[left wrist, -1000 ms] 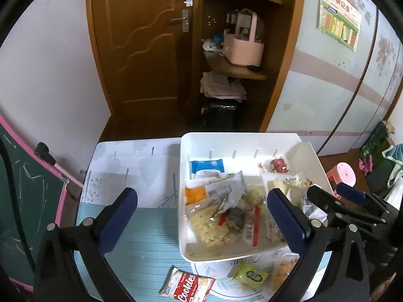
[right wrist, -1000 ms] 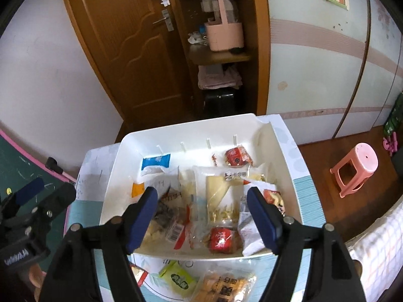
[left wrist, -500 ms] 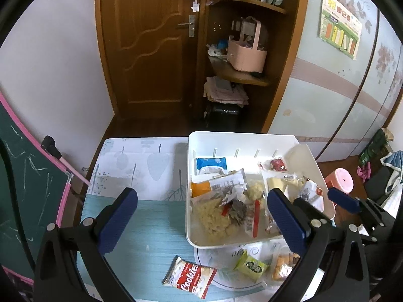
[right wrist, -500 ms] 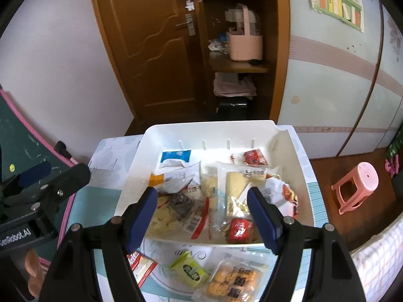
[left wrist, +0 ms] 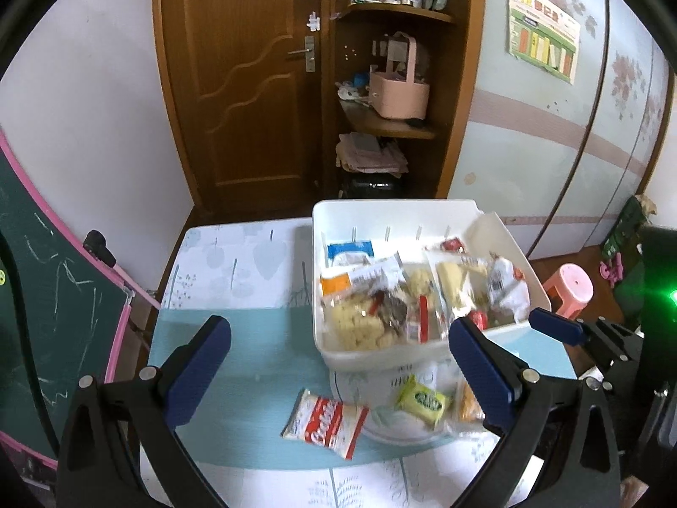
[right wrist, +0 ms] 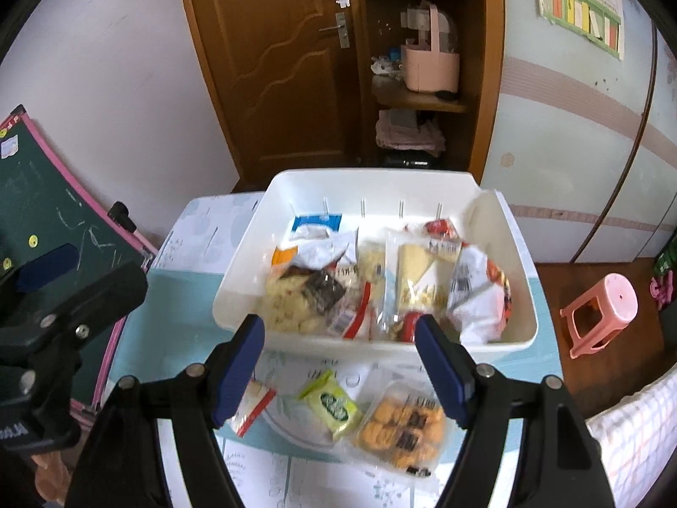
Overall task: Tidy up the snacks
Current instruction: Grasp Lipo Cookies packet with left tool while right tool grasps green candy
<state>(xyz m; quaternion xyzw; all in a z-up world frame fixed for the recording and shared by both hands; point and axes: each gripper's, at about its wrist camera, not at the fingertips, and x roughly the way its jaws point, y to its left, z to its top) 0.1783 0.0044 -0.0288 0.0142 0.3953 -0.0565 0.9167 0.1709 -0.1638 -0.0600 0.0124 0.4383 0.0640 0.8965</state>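
- The counter (left wrist: 237, 338) has a blue and white cloth with leaf prints, and it lies under both sets of fingers.
- A big white bin (right wrist: 296, 338) sits on the counter, just past the tips of the right fingers. It is full of snack packs all heaped up.
- In the left view the same white bin (left wrist: 381, 357) sits ahead of the left fingers and toward the right one.
- The left gripper (left wrist: 338, 374) has its blue fingers (left wrist: 199, 374) wide apart. Nothing is between them, and they hold nothing.
- The right gripper (right wrist: 340, 374) also has its blue fingers (right wrist: 237, 366) spread apart and holds nothing. They hang above the loose packs and do not touch them.
- A clear bag of round golden snacks (right wrist: 400, 427) lies on the counter near the right finger of the right gripper, on the near side of the bin.
- A white and red cookie pack (left wrist: 323, 421) lies flat on the counter between the left fingers, nearer than the bin.
- A small green pack (right wrist: 332, 406) lies between the right fingers, just beside the golden snacks.
- A small white and red pack (right wrist: 249, 408) is partly hidden behind the left finger of the right gripper.
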